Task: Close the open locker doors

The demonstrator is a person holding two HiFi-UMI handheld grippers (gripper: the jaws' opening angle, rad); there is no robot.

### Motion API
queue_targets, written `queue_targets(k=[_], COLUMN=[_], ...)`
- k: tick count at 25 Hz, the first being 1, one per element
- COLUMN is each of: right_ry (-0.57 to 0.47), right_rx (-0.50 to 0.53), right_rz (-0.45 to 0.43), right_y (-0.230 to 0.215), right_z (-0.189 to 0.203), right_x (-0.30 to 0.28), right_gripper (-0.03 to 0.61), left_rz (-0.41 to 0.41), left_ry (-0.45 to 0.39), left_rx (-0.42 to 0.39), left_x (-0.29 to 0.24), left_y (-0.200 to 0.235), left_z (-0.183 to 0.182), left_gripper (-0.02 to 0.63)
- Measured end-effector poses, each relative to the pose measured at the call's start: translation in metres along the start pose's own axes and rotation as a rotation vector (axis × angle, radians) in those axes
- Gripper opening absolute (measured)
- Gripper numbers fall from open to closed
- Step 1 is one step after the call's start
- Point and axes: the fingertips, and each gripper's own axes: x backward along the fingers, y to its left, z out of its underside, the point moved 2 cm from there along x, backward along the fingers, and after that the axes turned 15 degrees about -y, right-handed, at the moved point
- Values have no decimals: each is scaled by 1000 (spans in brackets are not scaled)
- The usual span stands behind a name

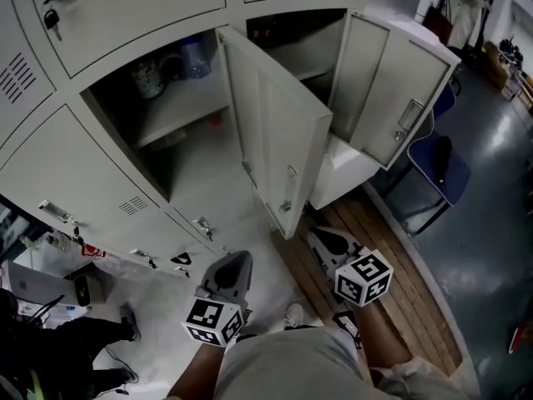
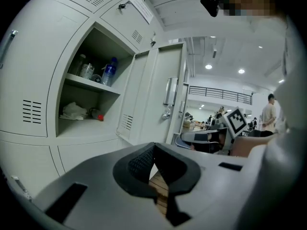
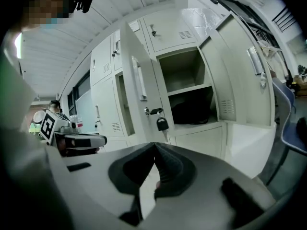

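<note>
Facing: the lockers [image 1: 100, 165], with two doors swung out and both grippers low in the head view, well apart from either door.
centre door [image 1: 279, 140]: stands edge-on toward the person in the middle of the frame. Its compartment, to the upper left of it, holds a bottle [image 1: 196, 57] and a jar [image 1: 150, 77].
right door [image 1: 391, 90]: at the upper right of the frame, opened wide, with a chair [image 1: 441, 169] near its outer edge.
left gripper [image 1: 236, 261]: fingers clenched tip to tip, with nothing between them.
right gripper [image 1: 321, 240]: fingers likewise pressed together and empty.
risk, slipping: clenched tips on smooth painted metal could skid off, most likely if the push comes at a slant.
risk, rebound: a weak push, or one near the hinge, may leave a door unlatched so that it drifts back open.
risk, keys [image 3: 161, 124]: they hang from the centre door's lock and could swing and snag a finger.
risk, reach: the centre door juts toward the right gripper, so a reach past it for the right door could clip its edge.
risk, slam: a hard shove might jolt the bottle and jar on their shelf.
</note>
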Motion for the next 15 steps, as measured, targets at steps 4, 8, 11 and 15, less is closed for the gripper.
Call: queue_targets(k=[4, 8, 11, 15], right_ry=[20, 35, 45, 56], right_rx=[-16, -26, -25, -24], right_rz=[-20, -76, -117, -163], right_y=[-26, -32, -34, -32], right_z=[8, 13, 15, 18], right_x=[-8, -23, -31, -42], right_gripper=[28, 28, 28, 28], left_rz=[-32, -79, -115, -148], left_ry=[-8, -13, -16, -23], left_rx=[0, -4, -7, -12], left_x=[-14, -21, -24, -27], left_y=[-10, -12, -10, -10], left_z=[4, 7, 8, 8], left_gripper=[14, 14, 14, 14])
